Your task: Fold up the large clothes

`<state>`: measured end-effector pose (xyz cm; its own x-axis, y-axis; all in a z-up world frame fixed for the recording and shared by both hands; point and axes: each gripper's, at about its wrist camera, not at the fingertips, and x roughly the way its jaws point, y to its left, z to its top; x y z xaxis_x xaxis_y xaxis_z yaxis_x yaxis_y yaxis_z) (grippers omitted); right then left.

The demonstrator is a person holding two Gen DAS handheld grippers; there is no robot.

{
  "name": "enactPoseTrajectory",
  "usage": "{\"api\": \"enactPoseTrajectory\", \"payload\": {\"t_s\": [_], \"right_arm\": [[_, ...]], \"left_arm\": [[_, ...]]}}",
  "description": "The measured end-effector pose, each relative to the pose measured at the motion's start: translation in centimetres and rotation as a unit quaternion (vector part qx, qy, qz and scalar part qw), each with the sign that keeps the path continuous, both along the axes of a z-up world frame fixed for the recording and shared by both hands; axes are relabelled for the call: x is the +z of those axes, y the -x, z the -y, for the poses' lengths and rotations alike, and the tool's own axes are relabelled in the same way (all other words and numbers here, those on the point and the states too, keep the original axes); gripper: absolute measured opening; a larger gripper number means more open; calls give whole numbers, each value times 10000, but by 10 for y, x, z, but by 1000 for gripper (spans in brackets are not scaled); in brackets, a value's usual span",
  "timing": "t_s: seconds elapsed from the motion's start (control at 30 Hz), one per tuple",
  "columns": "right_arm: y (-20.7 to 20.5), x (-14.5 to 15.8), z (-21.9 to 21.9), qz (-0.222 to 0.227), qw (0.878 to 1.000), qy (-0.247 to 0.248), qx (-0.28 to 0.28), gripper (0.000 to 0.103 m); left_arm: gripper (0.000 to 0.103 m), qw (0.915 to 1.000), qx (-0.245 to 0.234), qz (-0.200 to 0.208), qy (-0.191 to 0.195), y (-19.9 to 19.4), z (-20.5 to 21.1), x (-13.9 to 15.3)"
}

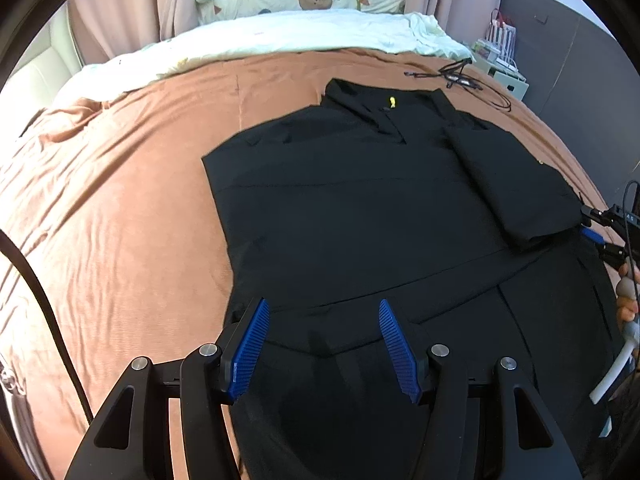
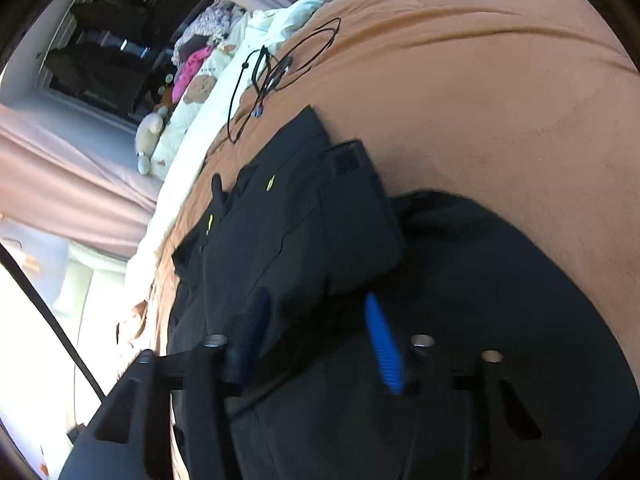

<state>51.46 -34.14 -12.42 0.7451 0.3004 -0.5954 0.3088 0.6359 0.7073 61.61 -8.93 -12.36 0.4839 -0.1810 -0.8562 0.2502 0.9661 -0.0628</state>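
Observation:
A large black jacket (image 1: 360, 208) lies flat on the brown bedspread (image 1: 120, 200), collar at the far end with a small yellow tag. Its right sleeve (image 1: 516, 184) is folded across the body. My left gripper (image 1: 324, 312) is open and empty, hovering over the jacket's near hem. My right gripper (image 2: 316, 300) is open, tilted, right at the cuff end of the folded sleeve (image 2: 352, 216); it also shows at the right edge of the left wrist view (image 1: 592, 228). The right wrist view is blurred.
Black cables and glasses (image 1: 460, 76) lie on the bedspread beyond the collar. A white quilt (image 1: 280, 40) covers the bed's far end, with plush toys and clothes behind. A grey cabinet and bags (image 1: 504, 48) stand at the right.

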Motion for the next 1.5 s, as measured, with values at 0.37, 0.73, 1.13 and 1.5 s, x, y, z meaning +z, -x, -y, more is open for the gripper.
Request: {"api": "enactPoseTrajectory", "payload": {"t_s": [0.37, 0.73, 1.13, 1.5], "right_arm": [[22, 60, -67, 1204, 9864, 1000, 493, 5], [37, 89, -204, 1615, 9645, 1302, 1636, 5], [22, 68, -342, 1082, 9299, 1784, 3028, 5], [-3, 74, -288, 703, 9401, 1653, 2896, 89]], "left_arm": [[60, 9997, 180, -60, 184, 1, -25, -8], [60, 9990, 348, 153, 231, 28, -76, 24], [60, 9982, 567, 126, 115, 45, -123, 28], [60, 9984, 521, 79, 222, 40, -117, 25]]}}
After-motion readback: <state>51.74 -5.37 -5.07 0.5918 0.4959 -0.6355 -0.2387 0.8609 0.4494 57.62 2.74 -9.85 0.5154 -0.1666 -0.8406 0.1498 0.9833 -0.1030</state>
